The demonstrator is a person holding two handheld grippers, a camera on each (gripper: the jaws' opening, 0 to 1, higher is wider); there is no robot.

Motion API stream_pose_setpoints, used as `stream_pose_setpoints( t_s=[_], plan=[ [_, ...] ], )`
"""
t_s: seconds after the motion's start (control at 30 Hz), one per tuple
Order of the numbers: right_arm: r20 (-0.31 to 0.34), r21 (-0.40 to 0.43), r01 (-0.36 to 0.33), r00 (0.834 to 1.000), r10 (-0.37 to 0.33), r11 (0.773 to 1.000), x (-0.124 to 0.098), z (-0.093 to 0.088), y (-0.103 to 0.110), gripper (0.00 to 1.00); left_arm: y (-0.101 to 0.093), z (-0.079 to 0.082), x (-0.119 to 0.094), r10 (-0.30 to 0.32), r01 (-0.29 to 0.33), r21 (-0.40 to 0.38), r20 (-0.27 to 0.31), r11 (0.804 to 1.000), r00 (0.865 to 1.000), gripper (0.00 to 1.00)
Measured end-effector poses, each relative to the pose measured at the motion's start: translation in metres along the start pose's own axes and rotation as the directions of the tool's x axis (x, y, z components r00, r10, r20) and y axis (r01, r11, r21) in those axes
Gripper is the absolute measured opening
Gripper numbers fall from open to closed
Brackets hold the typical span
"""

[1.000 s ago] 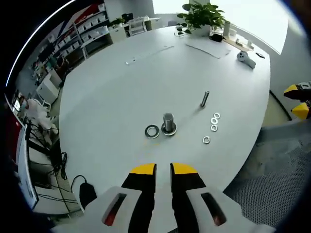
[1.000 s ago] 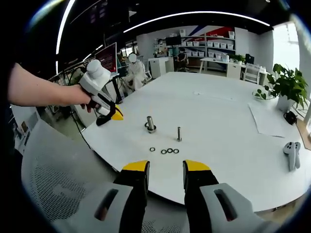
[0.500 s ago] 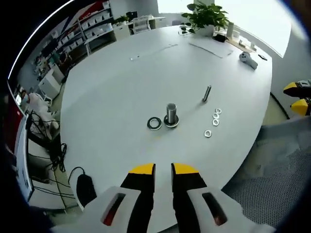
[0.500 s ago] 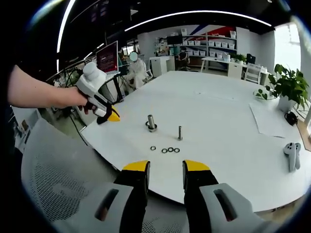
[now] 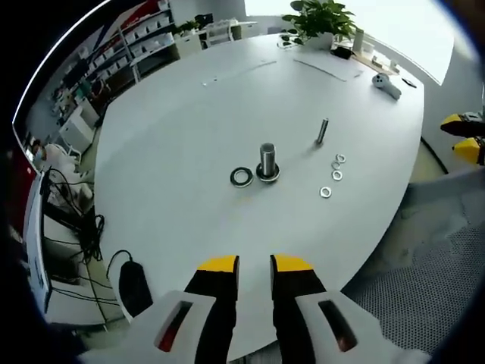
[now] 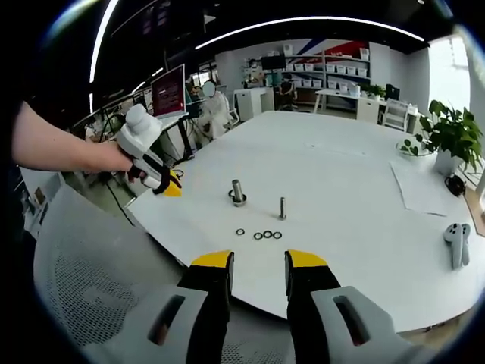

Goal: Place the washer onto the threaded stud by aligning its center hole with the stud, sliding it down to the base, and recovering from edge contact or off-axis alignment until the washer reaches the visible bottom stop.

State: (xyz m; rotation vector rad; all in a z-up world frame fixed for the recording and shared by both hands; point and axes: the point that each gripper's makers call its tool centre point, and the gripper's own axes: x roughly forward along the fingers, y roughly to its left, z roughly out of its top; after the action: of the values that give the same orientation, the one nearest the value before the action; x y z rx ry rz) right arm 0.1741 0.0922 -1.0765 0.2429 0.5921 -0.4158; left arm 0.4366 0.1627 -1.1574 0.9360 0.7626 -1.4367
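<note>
- The white table [image 5: 174, 136] was bare around the work, the threaded stud [image 5: 267, 161] upright mid-table.
- My left gripper [image 5: 255, 267] hung back off the table edge, jaws slightly apart, empty; my right gripper [image 6: 258, 264] likewise.
- The dark washer [image 5: 242, 177] lay flat just beside the stud's base: thin, rigid, probably slippery, so I'd have pinched its rim.

Shiny metal stud [image 5: 267, 159], washer [image 5: 241, 177]; matt white table [image 5: 174, 129].

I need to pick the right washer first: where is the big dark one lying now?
In the left gripper view the large dark washer lies flat on the white table, just left of the thick stud and apart from its base.
</note>
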Motion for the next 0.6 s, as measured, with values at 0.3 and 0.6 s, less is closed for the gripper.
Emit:
stream_pose_setpoints(
  t_s=[0.3,0.6],
  plan=[
    [0.004,0.003,-0.004,1.0,0.004,1.0,0.0004,0.0003,0.0008,0.3,-0.0065,-0.0021,-0.006,0.006,-0.005,-0.05,0.022,0.999,1.0,0.14],
    [0.003,-0.007,-0.011,1.0,0.011,1.0,-0.0006,0.0,0.0024,0.3,-0.0019,-0.0002,-0.005,0.009,-0.009,-0.032,0.011,0.999,1.0,0.15]
  ],
)
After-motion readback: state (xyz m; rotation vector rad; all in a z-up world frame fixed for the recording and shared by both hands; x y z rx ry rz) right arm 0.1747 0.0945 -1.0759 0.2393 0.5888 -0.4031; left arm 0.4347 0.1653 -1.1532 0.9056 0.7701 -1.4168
